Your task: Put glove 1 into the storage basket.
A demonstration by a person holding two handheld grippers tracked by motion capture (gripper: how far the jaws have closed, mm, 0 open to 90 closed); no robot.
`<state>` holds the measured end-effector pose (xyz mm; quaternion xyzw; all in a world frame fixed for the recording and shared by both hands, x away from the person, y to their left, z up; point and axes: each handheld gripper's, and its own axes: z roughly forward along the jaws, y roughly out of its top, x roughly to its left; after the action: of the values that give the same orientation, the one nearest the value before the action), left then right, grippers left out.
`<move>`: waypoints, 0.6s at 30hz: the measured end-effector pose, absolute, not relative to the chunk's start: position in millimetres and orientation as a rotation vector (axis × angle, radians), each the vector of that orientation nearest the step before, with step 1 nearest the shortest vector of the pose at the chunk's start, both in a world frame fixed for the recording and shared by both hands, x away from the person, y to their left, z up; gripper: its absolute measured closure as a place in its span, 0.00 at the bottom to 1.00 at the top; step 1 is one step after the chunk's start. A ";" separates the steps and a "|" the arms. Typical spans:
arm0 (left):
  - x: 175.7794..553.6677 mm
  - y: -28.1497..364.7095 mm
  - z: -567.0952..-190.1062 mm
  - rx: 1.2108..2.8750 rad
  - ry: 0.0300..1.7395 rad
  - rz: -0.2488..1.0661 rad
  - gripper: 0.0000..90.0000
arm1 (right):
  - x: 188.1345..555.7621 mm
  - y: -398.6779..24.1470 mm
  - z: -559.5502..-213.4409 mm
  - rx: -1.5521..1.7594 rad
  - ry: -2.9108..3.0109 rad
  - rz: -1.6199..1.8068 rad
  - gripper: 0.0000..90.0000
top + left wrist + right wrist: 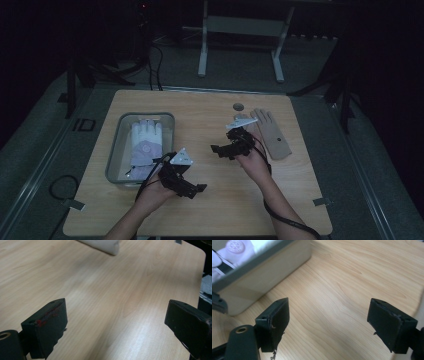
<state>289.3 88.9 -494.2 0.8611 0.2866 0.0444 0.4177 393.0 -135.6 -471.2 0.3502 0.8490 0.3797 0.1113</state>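
The work in hand concerned two gloves, and the metal tray point(116, 145) served as the landmark for all of it. A white glove point(145, 142) lay flat inside the tray, its finger ends pointing to the tray's far wall, and a tan glove point(270, 133) lay flat on the wooden surface point(210, 200) well to the right of the tray, beyond the right gripper. The left gripper point(192, 189) hung just beside the tray's near right corner, its fingers point(47, 326) spread wide and gripping nothing, with bare wood between them. The right gripper point(225, 148) sat between the tray and the tan glove, nearer the glove, its fingers point(274, 322) likewise parted and empty, and its own view looked back at the tray's side wall. Both gloves looked soft, limp and light; either would likely sag and fold when lifted, so a pinch on the cuff or across the flat of the palm seemed the surest hold, with enough cloth gathered that it would not slip out. The tan one, lying flush on the wood, would probably need a finger slid under an edge first. The white glove carried a round pale-purple emblem point(236, 245) on its back, but the dim, blurred views left any lettering on it unreadable. A dark mark on the floor to the left of the tray possibly read "ID".
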 end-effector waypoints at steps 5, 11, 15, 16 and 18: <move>283.3 72.7 -505.4 2.203 0.670 0.093 0.05 | 392.8 -154.1 -480.9 1.051 2.486 1.099 0.20; 277.8 59.7 -521.2 2.216 0.643 0.055 0.05 | 390.6 -176.8 -492.1 1.036 2.484 1.081 0.19; 275.1 55.2 -531.3 2.190 0.639 0.024 0.05 | 387.8 -193.2 -496.5 1.069 2.451 1.085 0.17; 274.0 54.2 -533.6 2.188 0.633 0.026 0.05 | 387.8 -197.9 -497.6 1.096 2.445 1.088 0.17; 272.7 52.1 -537.9 2.197 0.626 0.030 0.05 | 387.5 -206.2 -499.7 1.121 2.436 1.114 0.16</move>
<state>272.7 52.1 -537.9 0.8748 0.2493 0.0118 0.4153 387.5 -206.2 -499.7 0.3832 0.8330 0.3810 0.1186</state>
